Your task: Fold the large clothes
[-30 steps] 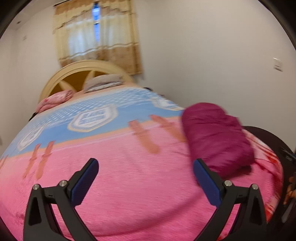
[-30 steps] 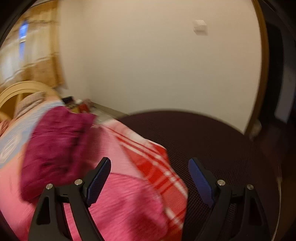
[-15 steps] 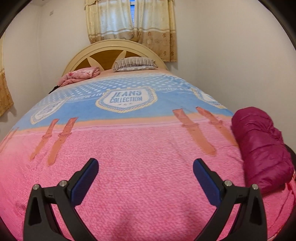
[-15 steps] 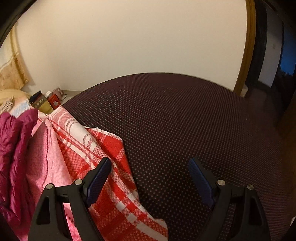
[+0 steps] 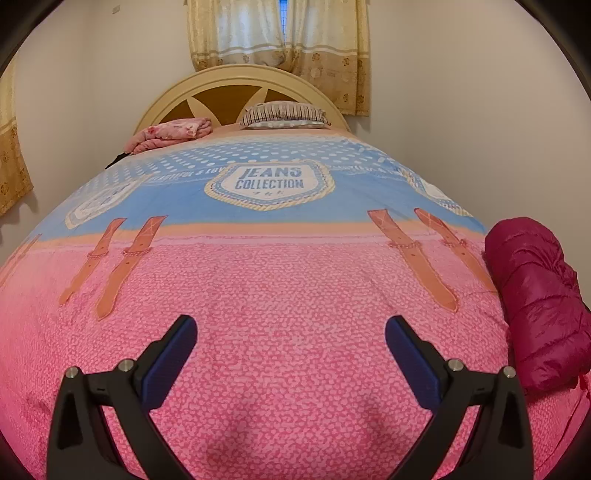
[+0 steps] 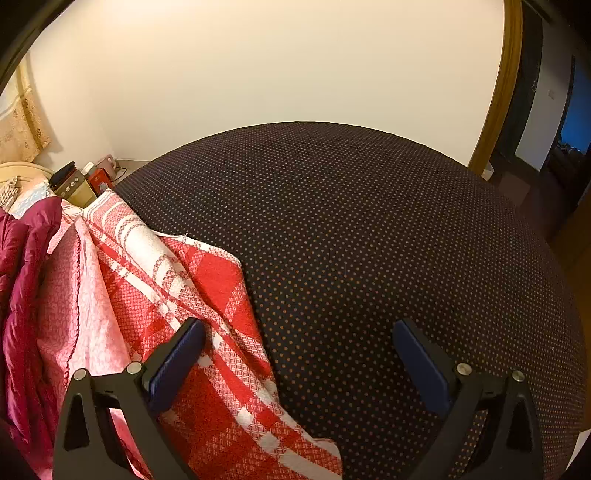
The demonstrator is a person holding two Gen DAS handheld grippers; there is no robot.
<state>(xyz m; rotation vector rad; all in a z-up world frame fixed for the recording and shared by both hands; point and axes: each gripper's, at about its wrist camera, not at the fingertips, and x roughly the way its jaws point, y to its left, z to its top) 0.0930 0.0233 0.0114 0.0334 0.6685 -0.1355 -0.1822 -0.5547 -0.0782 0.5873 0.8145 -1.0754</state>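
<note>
The left gripper is hovering over the pink near end of the bedspread, its jaws standing wide apart and gripping nothing. The bedspread is lying flat across the bed, pink toward the foot and blue toward the headboard, with a "JEANS COLLECTION" badge printed in the middle of the blue part. A dark magenta puffer jacket is sitting rolled into a bundle along the right edge of the bed, near the foot corner, well apart from the left gripper. At the head of the bed a striped pillow is resting against the headboard, and a folded pink blanket is lying beside it toward the left corner. Curtains are hanging above the headboard.

The right gripper is pointing past the right edge of the bed, jaws likewise spread wide and empty, over a dark dotted surface. A red and white checked cloth is draping down the bed's side under the left finger. The jacket is showing at the far left of this view.
</note>
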